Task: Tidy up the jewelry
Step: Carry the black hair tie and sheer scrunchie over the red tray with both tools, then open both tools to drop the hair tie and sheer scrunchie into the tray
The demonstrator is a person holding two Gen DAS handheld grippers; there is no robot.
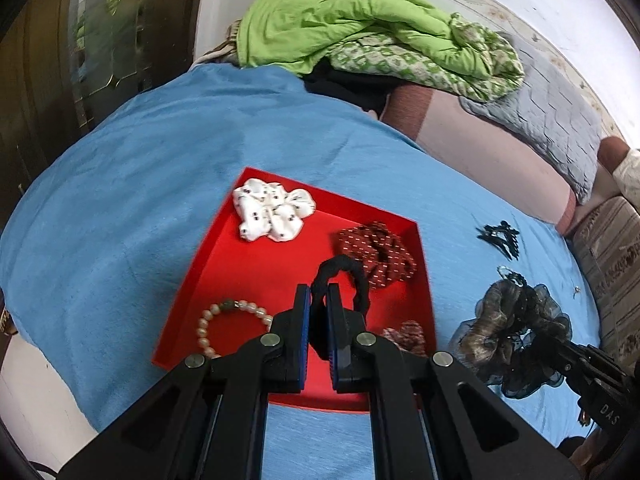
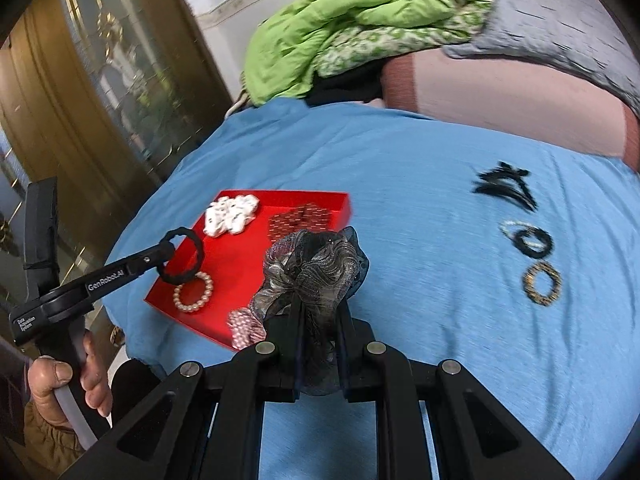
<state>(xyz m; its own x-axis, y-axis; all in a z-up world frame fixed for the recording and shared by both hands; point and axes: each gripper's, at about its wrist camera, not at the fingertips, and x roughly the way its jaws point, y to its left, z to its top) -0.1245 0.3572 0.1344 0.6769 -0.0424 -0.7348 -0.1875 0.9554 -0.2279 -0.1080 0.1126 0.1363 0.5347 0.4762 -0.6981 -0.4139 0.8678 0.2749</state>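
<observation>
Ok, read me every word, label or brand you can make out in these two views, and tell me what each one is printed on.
"GenRobot.AI": white lettering on the arm of the left gripper, seen in the right wrist view.
"Data Acquisition System": small white print on the left gripper's body, near the hand; tiny, so read with some doubt.
"DAS": on the right gripper's body, at the left wrist view's lower right edge.
No other text is readable.

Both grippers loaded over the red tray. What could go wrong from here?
1. The left hand-held gripper pinches only a thin part of the black hair tie; it may slip out before the drop.
2. The sheer dark scrunchie bunched in the right hand-held gripper could snag on the fingers when released.
3. The red tray already holds a pearl bracelet and other scrunchies; drops may pile up and tangle.
</observation>
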